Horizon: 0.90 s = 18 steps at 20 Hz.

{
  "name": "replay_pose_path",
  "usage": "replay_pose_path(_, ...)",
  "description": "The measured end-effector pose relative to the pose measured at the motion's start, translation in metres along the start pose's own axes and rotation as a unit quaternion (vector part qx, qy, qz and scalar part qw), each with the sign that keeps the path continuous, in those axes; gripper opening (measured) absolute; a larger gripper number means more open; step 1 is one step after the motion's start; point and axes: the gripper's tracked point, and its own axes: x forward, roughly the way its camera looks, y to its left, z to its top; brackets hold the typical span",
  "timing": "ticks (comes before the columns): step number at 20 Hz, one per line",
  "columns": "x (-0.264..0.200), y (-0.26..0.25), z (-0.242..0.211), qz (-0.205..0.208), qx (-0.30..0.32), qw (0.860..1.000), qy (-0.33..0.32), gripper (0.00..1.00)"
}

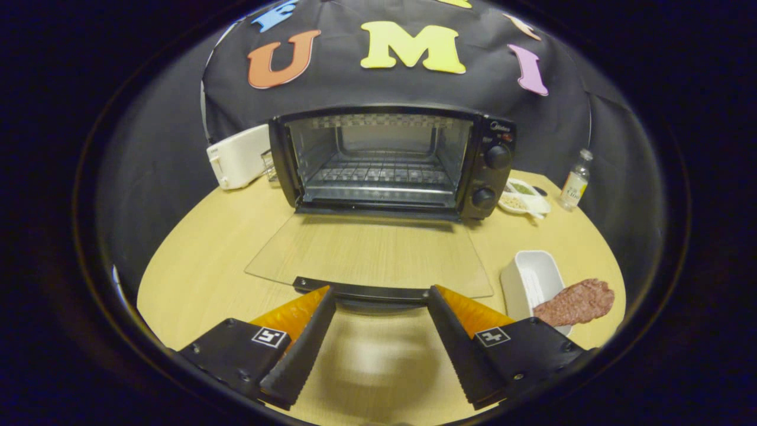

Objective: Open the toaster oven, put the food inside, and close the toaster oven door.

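A black toaster oven stands at the back of the round wooden table, its glass door folded down flat toward me. Its wire rack inside is bare. The door's dark handle lies just ahead of my fingertips. My gripper is open, with nothing between its fingers. To the right of the right finger, a brown slab of meat rests across the near end of a white rectangular dish.
A white toaster sits left of the oven. Right of the oven are a small divided dish with seasonings and a clear bottle. Bare tabletop lies left of the door.
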Motion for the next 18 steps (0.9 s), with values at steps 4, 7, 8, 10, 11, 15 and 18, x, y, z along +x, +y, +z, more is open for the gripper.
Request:
replay_pose_path(4, -0.049, -0.063, 0.032, -0.014, 0.004, 0.999, -0.043, 1.00)
replay_pose_path(7, -0.078, -0.133, 0.041, -0.033, -0.003, 0.998, -0.050, 1.00)
replay_pose_path(8, -0.084, -0.158, 0.042, -0.038, -0.001, 0.998, -0.051, 1.00)
replay_pose_path(10, -0.091, -0.201, 0.037, -0.045, 0.015, 0.998, -0.040, 1.00)
replay_pose_path(11, -0.091, -0.219, 0.032, -0.045, 0.028, 0.998, -0.032, 1.00)
replay_pose_path(15, -0.073, -0.253, 0.006, 0.011, 0.068, 0.997, 0.023, 0.95)
replay_pose_path(18, -0.055, -0.251, -0.009, 0.085, 0.105, 0.989, 0.067, 0.83)
